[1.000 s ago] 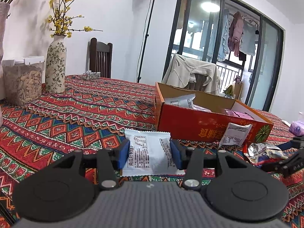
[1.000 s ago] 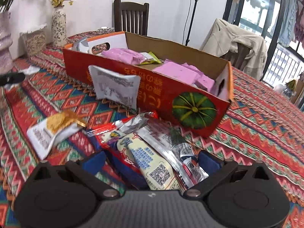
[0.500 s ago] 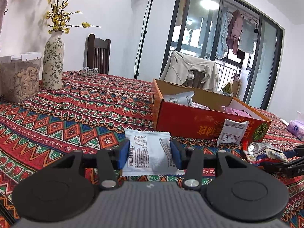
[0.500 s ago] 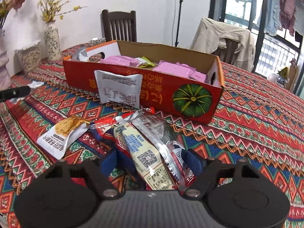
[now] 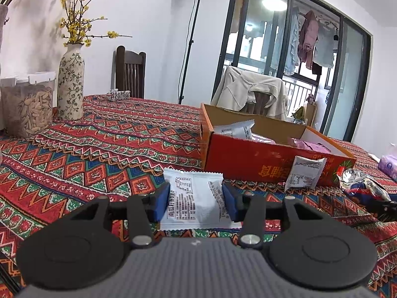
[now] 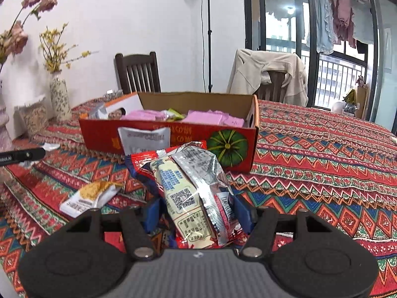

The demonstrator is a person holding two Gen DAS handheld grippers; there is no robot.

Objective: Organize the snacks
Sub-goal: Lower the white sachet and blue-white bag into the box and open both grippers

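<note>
1. Left claw (image 5: pixel 196 200): we see its blue pads pressed against both short sides of a white snack packet (image 5: pixel 194 198), which it pinches flat, printed face toward the camera, low over the desk (image 5: pixel 99 149).

2. Right claw (image 6: pixel 196 211): its jaws are closing on a bundle of foil snack bags (image 6: pixel 188 186), a cream bag and a silver one on a red wrapper. The bundle lies between the pads, its long axis running straight ahead, tips raised toward the box.

3. Snack box (image 6: pixel 223 146): a shallow red carton with a green pumpkin printed on its near corner. It stands open on the desk and already holds pink packets (image 6: pixel 206 118).

4. Key relation: from the right claw the box lies directly ahead and close, so we judge this hand the nearer. From the left claw the same snack box (image 5: pixel 248 159) lies ahead and to the right, farther off.

5. Remaining items: a grey-white packet (image 6: pixel 144 141) leans against the box front. An orange-and-white packet (image 6: pixel 86 196) lies flat on the desk, left of the right claw.

6. We judge the coming move to be a short forward carry over the near wall.
</note>
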